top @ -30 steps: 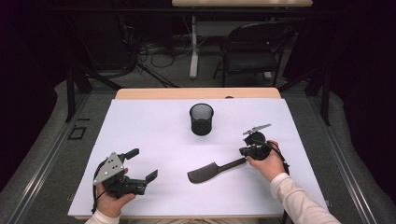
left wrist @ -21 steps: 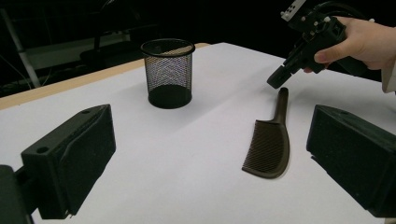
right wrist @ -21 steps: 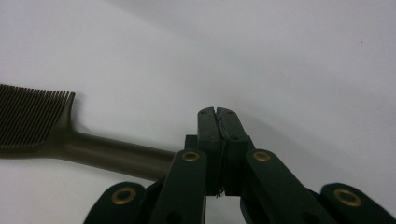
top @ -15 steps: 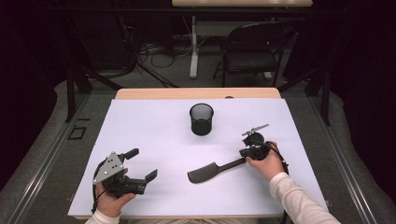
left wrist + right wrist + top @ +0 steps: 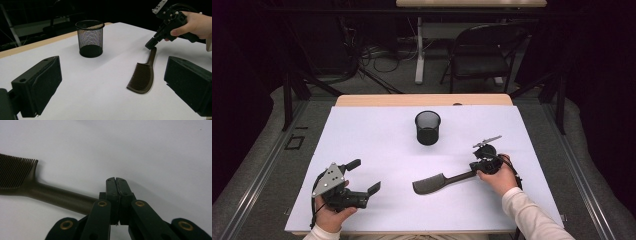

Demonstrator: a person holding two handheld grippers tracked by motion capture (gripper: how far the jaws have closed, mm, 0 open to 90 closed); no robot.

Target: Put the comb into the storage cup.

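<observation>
A dark brown comb [image 5: 434, 182] lies flat on the white table sheet [image 5: 377, 140], teeth end to the left and handle toward my right gripper [image 5: 473, 168]. In the right gripper view the jaws are pressed together, shut, with nothing between the pads. The comb's handle [image 5: 57, 197] runs under the left linkage beside the right gripper [image 5: 116, 180]. From the left gripper view, the right gripper's tip [image 5: 150, 45] sits at the end of the comb [image 5: 143, 75]. My left gripper [image 5: 363, 176] rests at the front left, open and empty, its fingers [image 5: 40, 85] wide apart.
A black wire-mesh cup [image 5: 428, 127] stands upright at the middle back of the sheet, also in the left gripper view [image 5: 90, 38]. Beyond the table's far wooden edge [image 5: 422, 100] are a chair [image 5: 484, 55] and cables on the floor.
</observation>
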